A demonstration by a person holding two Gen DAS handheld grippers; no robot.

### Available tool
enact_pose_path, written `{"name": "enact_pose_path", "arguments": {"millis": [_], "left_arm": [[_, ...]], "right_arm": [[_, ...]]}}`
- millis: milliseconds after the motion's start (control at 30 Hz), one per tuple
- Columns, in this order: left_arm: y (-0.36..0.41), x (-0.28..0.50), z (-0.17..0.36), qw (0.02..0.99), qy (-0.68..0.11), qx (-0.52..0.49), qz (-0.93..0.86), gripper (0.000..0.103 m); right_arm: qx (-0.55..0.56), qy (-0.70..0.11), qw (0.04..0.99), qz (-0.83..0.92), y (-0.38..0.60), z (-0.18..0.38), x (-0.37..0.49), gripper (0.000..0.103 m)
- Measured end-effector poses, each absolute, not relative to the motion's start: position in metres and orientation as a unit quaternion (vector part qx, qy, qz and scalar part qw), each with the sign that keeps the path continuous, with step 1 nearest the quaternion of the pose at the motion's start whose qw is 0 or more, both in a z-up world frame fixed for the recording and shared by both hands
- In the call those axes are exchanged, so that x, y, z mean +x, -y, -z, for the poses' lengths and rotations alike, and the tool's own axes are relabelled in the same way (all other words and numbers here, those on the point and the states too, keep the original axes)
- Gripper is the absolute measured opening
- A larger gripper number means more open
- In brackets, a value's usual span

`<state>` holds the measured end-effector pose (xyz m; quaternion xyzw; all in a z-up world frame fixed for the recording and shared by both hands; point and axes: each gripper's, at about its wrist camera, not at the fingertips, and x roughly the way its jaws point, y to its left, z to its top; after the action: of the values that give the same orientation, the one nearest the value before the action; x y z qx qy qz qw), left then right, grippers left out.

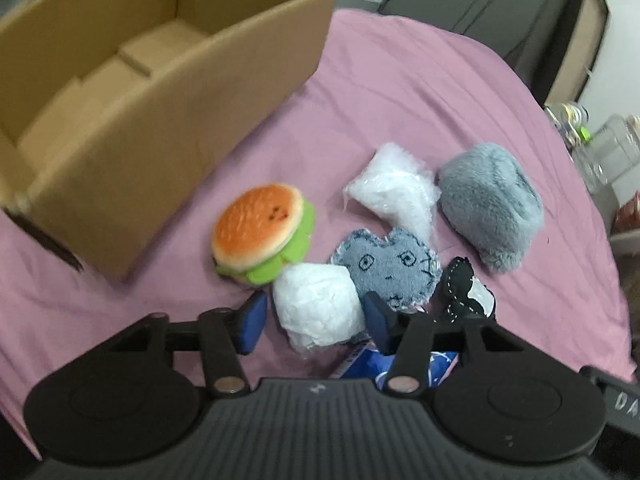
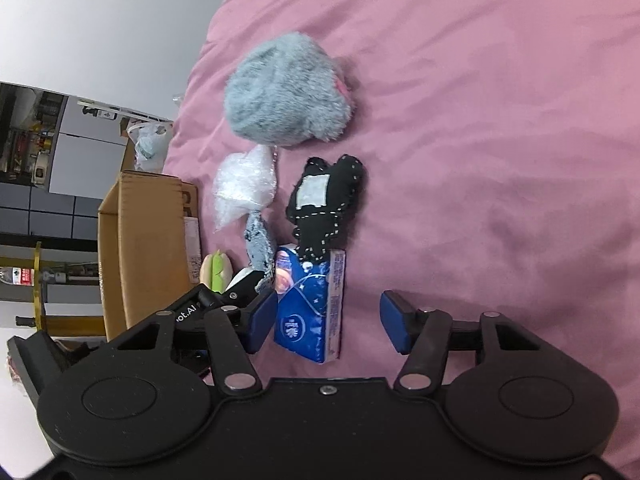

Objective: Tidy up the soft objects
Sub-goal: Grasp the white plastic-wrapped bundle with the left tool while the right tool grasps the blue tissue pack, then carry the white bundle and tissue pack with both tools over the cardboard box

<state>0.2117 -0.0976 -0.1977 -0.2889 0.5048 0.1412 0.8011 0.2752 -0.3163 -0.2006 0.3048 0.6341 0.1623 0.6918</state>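
Over the pink sheet (image 1: 400, 80), left gripper (image 1: 316, 322) spread around a white bundle (image 1: 318, 304), right gripper (image 2: 328, 322) spread astride a tissue pack (image 2: 308, 312).

On the bedspread (image 1: 400, 80) ahead of me, the cardboard box (image 1: 132, 128) stands left of the burger toy (image 1: 260, 232); the wrapped bundle (image 1: 316, 304) lies between my left gripper's (image 1: 316, 322) fingers, the tissue pack (image 2: 308, 308) between my right gripper's (image 2: 328, 320).

Pink bedsheet (image 1: 400, 92) — white wall (image 2: 100, 20)
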Motion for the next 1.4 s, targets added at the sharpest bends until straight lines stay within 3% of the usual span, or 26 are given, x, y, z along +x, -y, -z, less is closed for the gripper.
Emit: {"name": "enact_pose_path", "arguments": {"millis": [300, 500, 700, 1400], "left_arm": [[0.09, 0.203, 0.188, 0.8, -0.489, -0.312, -0.152, 0.044], [0.091, 0.2, 0.176, 0.806, -0.485, -0.31, -0.141, 0.044], [0.093, 0.188, 0.158, 0.815, -0.479, -0.302, -0.127, 0.044], [0.061, 0.139, 0.083, 0.859, -0.409, -0.282, -0.127, 0.044]], "right_arm": [[0.289, -0.636, 0.693, -0.174, 0.3, 0.207, 0.284, 0.056], [0.281, -0.646, 0.686, -0.184, 0.294, 0.209, 0.285, 0.034], [0.27, -0.633, 0.701, -0.188, 0.295, 0.196, 0.278, 0.021], [0.262, -0.507, 0.802, -0.178, 0.303, 0.098, 0.239, 0.02]]}}
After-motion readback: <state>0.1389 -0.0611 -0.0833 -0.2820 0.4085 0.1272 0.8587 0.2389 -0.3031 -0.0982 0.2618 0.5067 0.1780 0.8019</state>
